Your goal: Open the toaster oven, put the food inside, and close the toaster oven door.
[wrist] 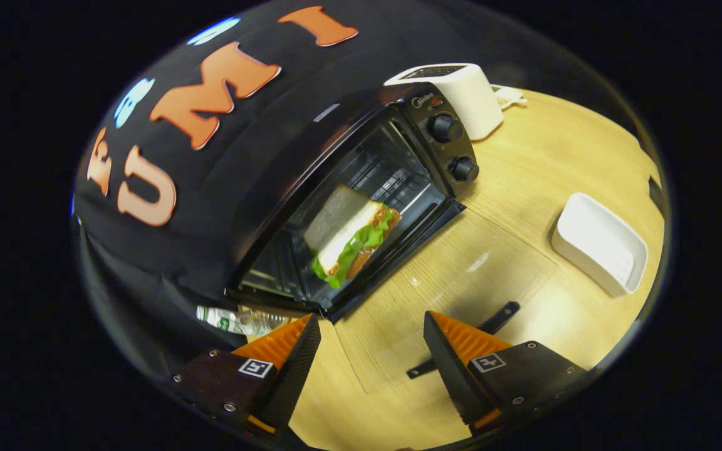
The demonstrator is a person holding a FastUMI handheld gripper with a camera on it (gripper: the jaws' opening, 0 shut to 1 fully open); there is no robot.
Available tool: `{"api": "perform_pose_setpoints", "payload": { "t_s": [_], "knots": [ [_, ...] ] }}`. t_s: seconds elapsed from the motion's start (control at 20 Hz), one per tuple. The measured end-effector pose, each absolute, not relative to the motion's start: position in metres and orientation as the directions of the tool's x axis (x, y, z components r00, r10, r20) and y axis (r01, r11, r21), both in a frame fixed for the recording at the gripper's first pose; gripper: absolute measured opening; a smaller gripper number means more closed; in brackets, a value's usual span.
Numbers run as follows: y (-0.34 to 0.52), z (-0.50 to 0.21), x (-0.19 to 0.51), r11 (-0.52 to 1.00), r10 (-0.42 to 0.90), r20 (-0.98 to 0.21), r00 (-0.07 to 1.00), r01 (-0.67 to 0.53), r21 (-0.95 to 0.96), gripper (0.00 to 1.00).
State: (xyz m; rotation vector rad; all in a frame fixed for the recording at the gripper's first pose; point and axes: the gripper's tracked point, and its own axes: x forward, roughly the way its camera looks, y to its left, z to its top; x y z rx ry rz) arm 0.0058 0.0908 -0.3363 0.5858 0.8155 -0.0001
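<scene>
Toaster oven (pixel 361 188), a black metal box with two round knobs on its control panel, stands on the light wooden desk (pixel 524 188) with its glass door (pixel 455 275) folded down flat onto the desk towards you, the dark door handle (pixel 480 338) lying just ahead of your jaws. Sandwich (pixel 351 235), white bread with green lettuce and a reddish filling, already sits inside the cavity on the rack, well beyond the jaws. Your gripper (pixel 370 351) holds nothing: the jaws stand wide apart, with bare desk and door glass showing between them. Judged from this, two steps are done and only closing remains. The open spread probably suits the next move, since the handle lies near your right-hand jaw and could be taken from beneath or pinched to swing the door up. A white rectangular dish (pixel 599 244) rests empty on the desk off to the right, likely where the food came from. A white toaster (pixel 461 94) stands behind the oven. A plastic bottle (pixel 242 319) lies beside the oven's near corner; keep clear of it.
</scene>
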Motion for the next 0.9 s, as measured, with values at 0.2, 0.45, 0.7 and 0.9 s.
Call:
{"api": "perform_pose_setpoints", "payload": {
  "t_s": [0.2, 0.45, 0.7, 0.9],
  "knots": [
    [0.081, -0.343, -0.042, 0.934, 0.217, -0.732, 0.646, 0.079, 0.347, 0.99],
    [0.068, -0.373, -0.072, 0.987, 0.157, -0.776, 0.611, -0.071, 0.144, 0.99],
    [0.055, -0.411, -0.072, 0.985, 0.096, -0.809, 0.58, -0.175, -0.008, 0.99],
    [0.052, -0.436, -0.063, 0.978, 0.057, -0.813, 0.58, -0.196, -0.071, 1.0]
  ]
}}
